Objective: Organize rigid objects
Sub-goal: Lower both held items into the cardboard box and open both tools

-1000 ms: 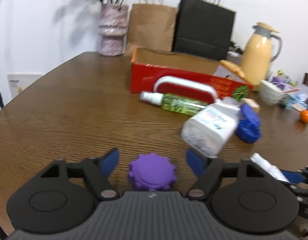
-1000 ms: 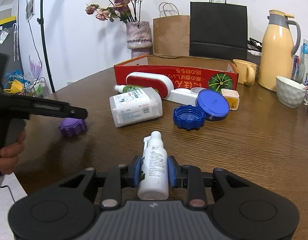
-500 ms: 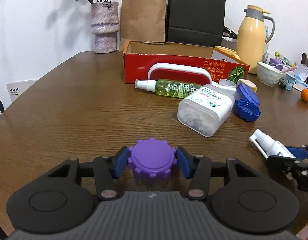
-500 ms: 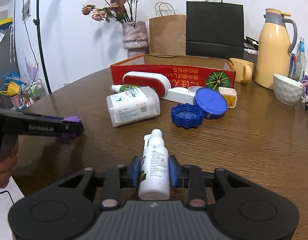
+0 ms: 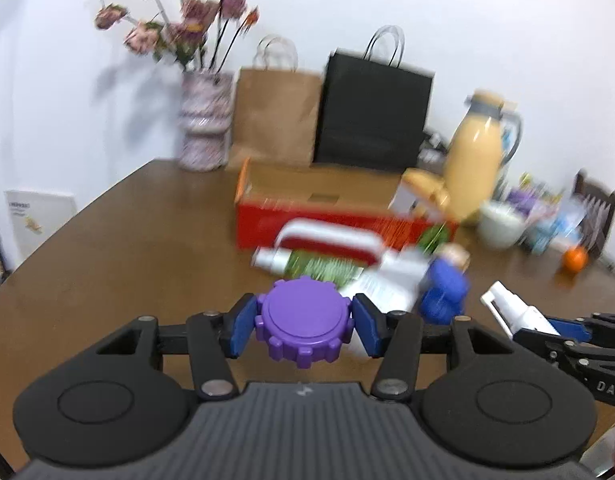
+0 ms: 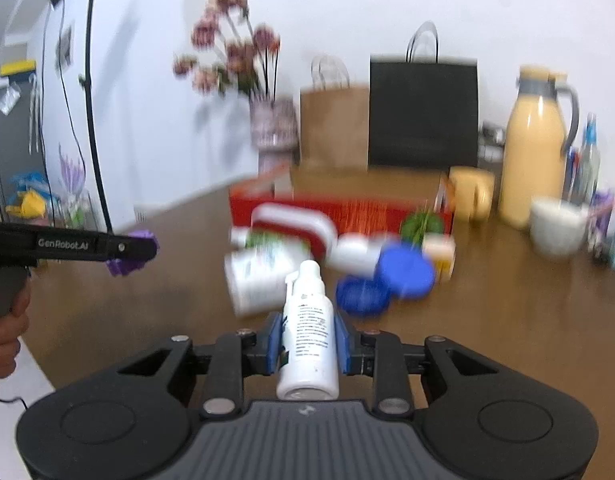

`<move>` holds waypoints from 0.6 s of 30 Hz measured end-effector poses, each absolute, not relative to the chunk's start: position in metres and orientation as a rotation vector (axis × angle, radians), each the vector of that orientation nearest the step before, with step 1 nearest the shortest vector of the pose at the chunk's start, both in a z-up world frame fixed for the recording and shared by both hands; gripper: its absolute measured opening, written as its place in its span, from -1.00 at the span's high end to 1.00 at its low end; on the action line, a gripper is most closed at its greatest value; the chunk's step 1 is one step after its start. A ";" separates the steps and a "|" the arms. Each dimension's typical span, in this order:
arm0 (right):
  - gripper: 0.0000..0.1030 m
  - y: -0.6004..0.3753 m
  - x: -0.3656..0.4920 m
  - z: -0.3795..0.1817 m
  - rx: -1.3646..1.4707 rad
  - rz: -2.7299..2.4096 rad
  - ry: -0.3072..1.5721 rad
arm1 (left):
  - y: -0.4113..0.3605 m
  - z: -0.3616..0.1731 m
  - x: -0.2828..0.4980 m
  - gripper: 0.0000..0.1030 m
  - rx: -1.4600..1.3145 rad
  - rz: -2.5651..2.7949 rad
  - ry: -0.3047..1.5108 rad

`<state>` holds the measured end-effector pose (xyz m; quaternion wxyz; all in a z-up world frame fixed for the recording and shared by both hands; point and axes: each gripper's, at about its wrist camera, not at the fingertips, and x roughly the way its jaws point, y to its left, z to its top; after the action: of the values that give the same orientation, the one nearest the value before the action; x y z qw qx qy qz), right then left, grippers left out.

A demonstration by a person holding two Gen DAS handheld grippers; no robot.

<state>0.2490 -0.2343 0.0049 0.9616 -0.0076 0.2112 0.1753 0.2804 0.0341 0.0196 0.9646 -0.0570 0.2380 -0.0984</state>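
- Between the blue pads of the left gripper [image 5: 304, 326] sits a purple ridged cap [image 5: 303, 322], clamped flat side up at its widest span and clear of the table; a grip across the notched rim probably keeps it from slipping or turning.
- Near the middle of the right wrist view, the right gripper [image 6: 308, 347] is clamped on a white spray bottle [image 6: 307, 330], the pads pressing its label sides and tightening a little, nozzle pointing away, which leaves the length free to slide into a container.
- Both items seem to be carried toward the red cardboard box [image 5: 319, 208], open-topped at the far middle of the table and the likeliest place for sorted things.
- Just near of that box lie the things not yet gathered: a red and white handled brush [image 6: 295, 222], a green spray bottle [image 5: 307, 264], a white jar on its side [image 6: 263, 276], 2 blue lids [image 6: 387, 280] and a small yellow tub [image 6: 439, 254], packed close together.
- Underneath is a round brown wooden table [image 5: 119, 248], with a vase of dried roses [image 5: 205, 128], a brown paper bag [image 5: 275, 116] and a black paper bag [image 5: 373, 116] along its far edge against a white wall.
- To the right stand a yellow thermos jug [image 6: 535, 144], a yellow mug [image 6: 469, 192], a white bowl [image 6: 557, 224] and an orange [image 5: 575, 258]; a light stand [image 6: 89, 92] rises at far left.
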 end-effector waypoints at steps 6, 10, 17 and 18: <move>0.47 -0.260 0.301 0.075 0.010 0.369 0.342 | 0.031 0.092 0.328 -0.02 -0.143 -0.218 0.391; 0.47 -0.276 0.351 0.123 0.062 0.395 0.341 | 0.032 0.137 0.380 -0.02 -0.178 -0.259 0.427; 0.47 -0.306 0.434 0.197 0.154 0.383 0.387 | 0.041 0.196 0.445 -0.03 -0.158 -0.198 0.431; 0.47 -0.308 0.444 0.208 0.159 0.378 0.393 | 0.041 0.204 0.451 -0.03 -0.149 -0.186 0.417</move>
<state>0.4444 -0.3085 0.2075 0.9600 0.0782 0.1937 0.1862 0.4506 0.0413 0.2036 0.9713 -0.0738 0.2066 -0.0923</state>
